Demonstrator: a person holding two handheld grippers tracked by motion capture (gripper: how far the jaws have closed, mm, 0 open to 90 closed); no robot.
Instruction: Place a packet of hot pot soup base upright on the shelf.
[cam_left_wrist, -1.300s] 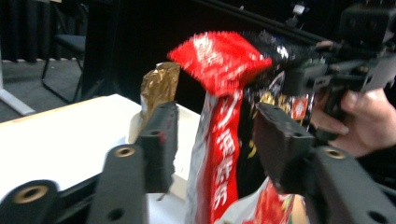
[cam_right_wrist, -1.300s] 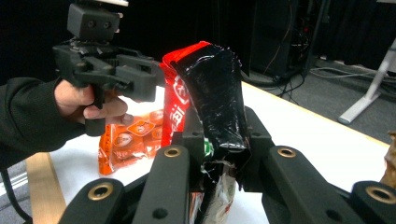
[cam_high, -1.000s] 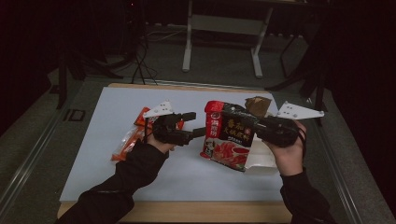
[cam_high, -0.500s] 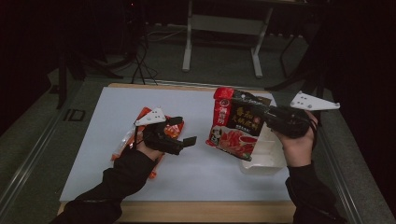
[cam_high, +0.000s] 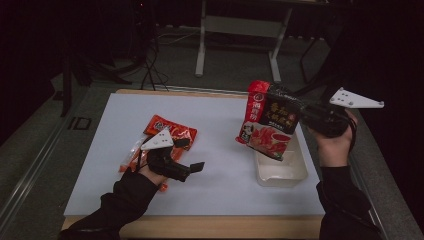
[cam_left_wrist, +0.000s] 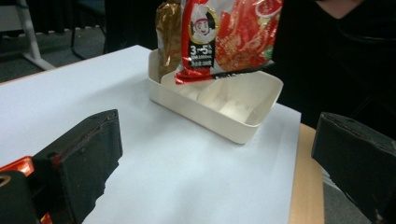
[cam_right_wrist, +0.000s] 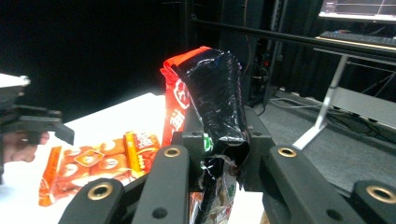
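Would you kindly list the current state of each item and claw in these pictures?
Red and black pouch: lifted, hanging over the tray, clamped by the right claw.
White tray: on the table, a gold packet standing inside.
Orange snack packs: lying flat.
Left claw: open, holding nothing.

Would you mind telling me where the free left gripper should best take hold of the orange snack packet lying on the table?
Probably the packet's far short edge, approached from above. It lies flat on the white table, so only its thin rim suits the open left gripper, which sits over its near end.
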